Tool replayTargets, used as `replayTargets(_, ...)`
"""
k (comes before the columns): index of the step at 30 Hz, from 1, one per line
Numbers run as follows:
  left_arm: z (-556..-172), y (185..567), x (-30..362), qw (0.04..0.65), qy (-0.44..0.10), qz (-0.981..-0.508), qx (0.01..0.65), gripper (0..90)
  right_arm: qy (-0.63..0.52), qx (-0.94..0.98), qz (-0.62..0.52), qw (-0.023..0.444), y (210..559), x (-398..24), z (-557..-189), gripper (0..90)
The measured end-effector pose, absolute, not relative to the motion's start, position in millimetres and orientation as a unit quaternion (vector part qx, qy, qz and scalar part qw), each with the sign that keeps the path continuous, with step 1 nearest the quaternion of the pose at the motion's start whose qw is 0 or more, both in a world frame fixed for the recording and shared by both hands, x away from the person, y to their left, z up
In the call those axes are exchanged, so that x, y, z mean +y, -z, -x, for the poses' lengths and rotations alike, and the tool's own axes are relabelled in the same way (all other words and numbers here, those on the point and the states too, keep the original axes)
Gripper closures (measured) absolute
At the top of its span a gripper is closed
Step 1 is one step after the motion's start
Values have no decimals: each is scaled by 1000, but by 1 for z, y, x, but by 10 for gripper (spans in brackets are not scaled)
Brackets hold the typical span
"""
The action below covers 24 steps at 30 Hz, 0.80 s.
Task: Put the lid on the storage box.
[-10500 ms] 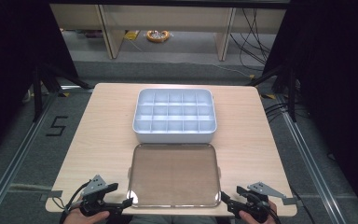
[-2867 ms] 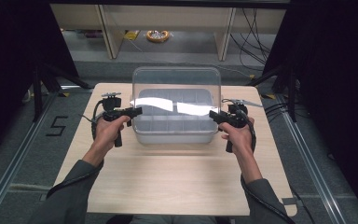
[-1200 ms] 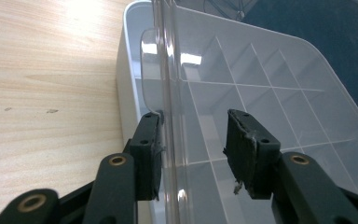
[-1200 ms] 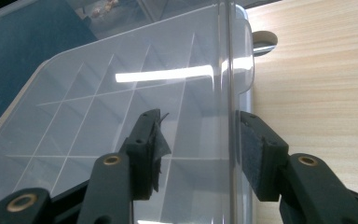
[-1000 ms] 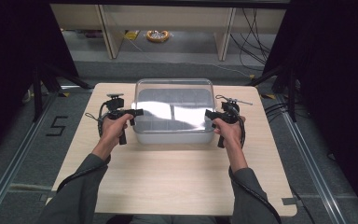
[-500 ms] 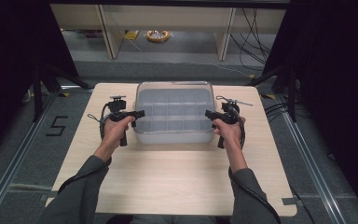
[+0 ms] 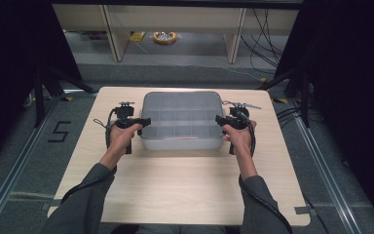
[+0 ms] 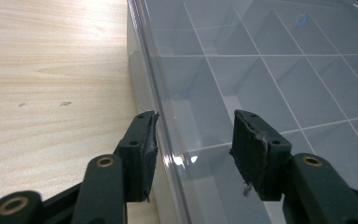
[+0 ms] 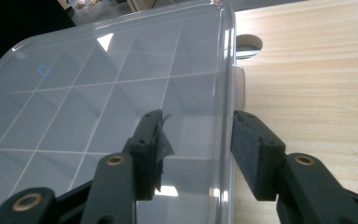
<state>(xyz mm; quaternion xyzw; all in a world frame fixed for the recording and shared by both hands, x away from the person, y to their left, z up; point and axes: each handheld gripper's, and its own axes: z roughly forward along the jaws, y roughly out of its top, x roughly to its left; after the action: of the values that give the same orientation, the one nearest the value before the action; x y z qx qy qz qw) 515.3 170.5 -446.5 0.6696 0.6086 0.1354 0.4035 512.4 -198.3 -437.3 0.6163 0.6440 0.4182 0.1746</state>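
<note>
My left gripper (image 8: pixel 193 135) stands with its jaws part open, astride the left rim of the clear lid (image 8: pixel 261 79): one pad sits just outside the edge, the other over the lid's top, and neither presses on it. These jaws have just been opening, with the rim between them and nothing gripped. My right gripper (image 9: pixel 198 140) mirrors that on the opposite rim, one pad over the lid, the other just outside above the wood. Its jaws have just been closing a little, yet I see a gap on both sides of the edge, so it has hold of nothing.

Outward from the jaws, the lid lies flat on the divided white box (image 7: pixel 181 141), whose grid of compartments shows through the plastic. In the high view my left gripper (image 7: pixel 143 122) is at nine o'clock of the box and my right gripper (image 7: pixel 219 119) at three o'clock, each hand wrapped round its handle. The box sits toward twelve o'clock on the wooden table (image 7: pixel 175 185), centred between the side edges. In the right gripper view a round hole (image 9: pixel 248 44) in the tabletop lies just beside the lid's far corner, at about one o'clock.
</note>
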Motion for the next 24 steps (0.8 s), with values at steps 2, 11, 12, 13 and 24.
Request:
replayTargets(2,-515,446,171,401,-135,-670,609,495,-423,646,-611,173,437,-200,-512,558)
replayTargets(11,-512,444,175,399,-132,-676,605,489,-431,631,-625,163,433,-205,-509,556)
replayTargets(12,-512,445,175,403,-134,-674,605,489,-429,646,-607,176,435,-210,-510,560)
replayTargets(13,-511,444,176,400,-132,-677,604,489,-430,646,-608,168,435,-210,-509,561)
replayTargets(24,-507,445,175,399,-124,-683,599,524,-425,634,-630,140,443,-206,-504,610)
